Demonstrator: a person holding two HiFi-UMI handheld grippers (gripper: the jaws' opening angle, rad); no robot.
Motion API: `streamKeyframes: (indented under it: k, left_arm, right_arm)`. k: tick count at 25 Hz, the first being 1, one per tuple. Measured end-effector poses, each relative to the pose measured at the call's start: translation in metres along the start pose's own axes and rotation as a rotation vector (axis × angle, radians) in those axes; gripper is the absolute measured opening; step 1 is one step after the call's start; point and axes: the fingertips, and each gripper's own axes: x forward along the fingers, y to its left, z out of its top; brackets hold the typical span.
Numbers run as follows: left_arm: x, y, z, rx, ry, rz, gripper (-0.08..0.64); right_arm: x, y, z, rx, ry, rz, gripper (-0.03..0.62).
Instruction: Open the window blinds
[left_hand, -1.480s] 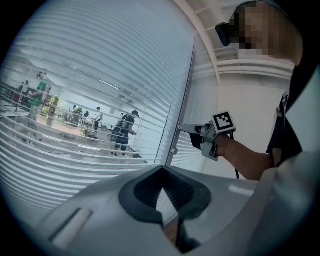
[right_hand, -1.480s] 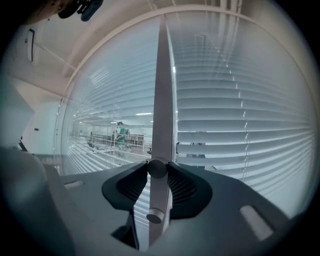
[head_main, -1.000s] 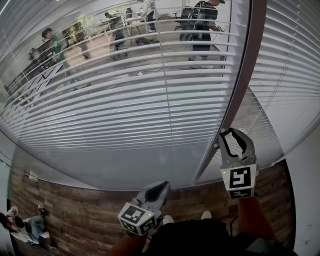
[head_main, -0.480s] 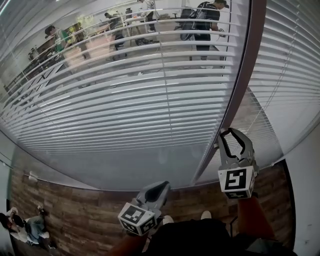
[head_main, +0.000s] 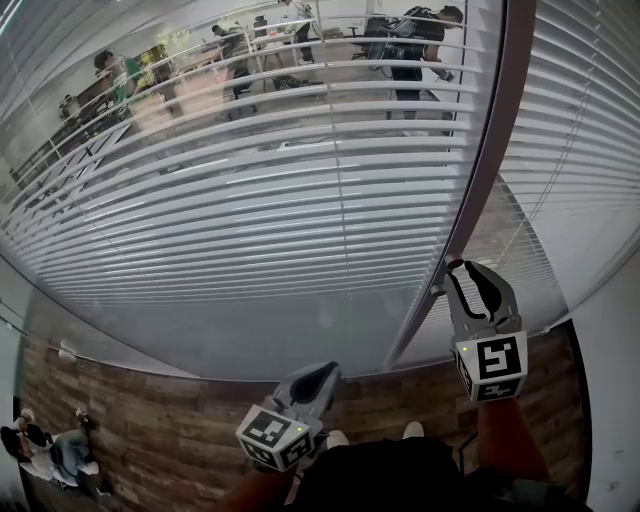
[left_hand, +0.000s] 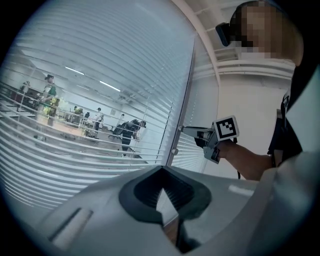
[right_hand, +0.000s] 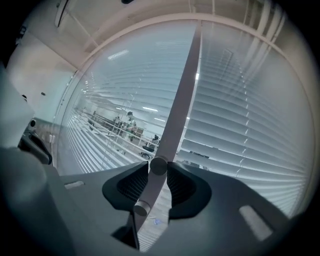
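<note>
White slatted blinds hang behind the glass left of a brown window post, with their slats tilted so the office beyond shows through. More blinds hang right of the post. My right gripper reaches up to the post; in the right gripper view its jaws are shut on a small round knob on the post. A second knob sits lower on the same post. My left gripper hangs low in front of the glass, shut and holding nothing.
A wood-plank floor runs under the window, and my shoes stand close to it. A white wall closes the right side. Several people and desks show through the glass.
My right gripper's rear end has swung a little to the right while its tips stay at the post. The left gripper has not moved. People beyond the glass have shifted.
</note>
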Motion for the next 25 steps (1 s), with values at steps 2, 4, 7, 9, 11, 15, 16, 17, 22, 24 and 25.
streamKeyframes:
  k: [2,4,7,9,11,15,16,17,22,24,25]
  left_arm:
    - [-0.003,0.002,-0.002,0.004,-0.005,0.003,0.002]
    - [-0.005,0.003,-0.002,0.001,-0.008,0.006,0.001]
    - [-0.007,0.005,0.004,-0.002,-0.008,0.019,0.002]
    - [-0.013,0.006,0.003,-0.006,-0.01,0.019,0.002]
    - [-0.021,0.007,-0.008,-0.009,-0.011,0.003,0.002]
    - [-0.025,0.014,-0.021,-0.002,-0.01,-0.004,0.002]
    - [-0.023,0.017,-0.021,0.001,-0.011,-0.003,0.001]
    - [-0.021,0.019,-0.019,0.005,-0.014,-0.004,0.0]
    - [-0.024,0.025,-0.009,0.025,-0.031,-0.011,0.002]
    - [-0.028,0.026,-0.004,0.025,-0.03,-0.013,0.002]
    - [-0.029,0.027,-0.002,0.02,-0.027,-0.02,0.002]
  right_arm:
    - [-0.005,0.004,0.0,0.029,-0.023,0.009,0.138]
    - [-0.01,0.005,-0.001,0.071,-0.039,0.02,0.126]
    - [-0.017,0.009,0.002,0.156,-0.063,0.065,0.076]
    - [-0.025,0.02,0.0,0.228,-0.063,0.11,0.026]
    - [-0.035,0.04,-0.008,0.292,-0.055,0.159,0.026]
    - [-0.046,0.069,-0.029,0.33,-0.044,0.206,0.026]
    - [-0.044,0.07,-0.031,0.324,-0.043,0.208,0.026]
    - [-0.043,0.07,-0.032,0.322,-0.04,0.208,0.026]
    - [-0.052,0.081,-0.027,0.349,-0.054,0.227,0.027]
    - [-0.057,0.089,-0.022,0.351,-0.055,0.231,0.028]
    - [-0.06,0.093,-0.019,0.349,-0.052,0.231,0.026]
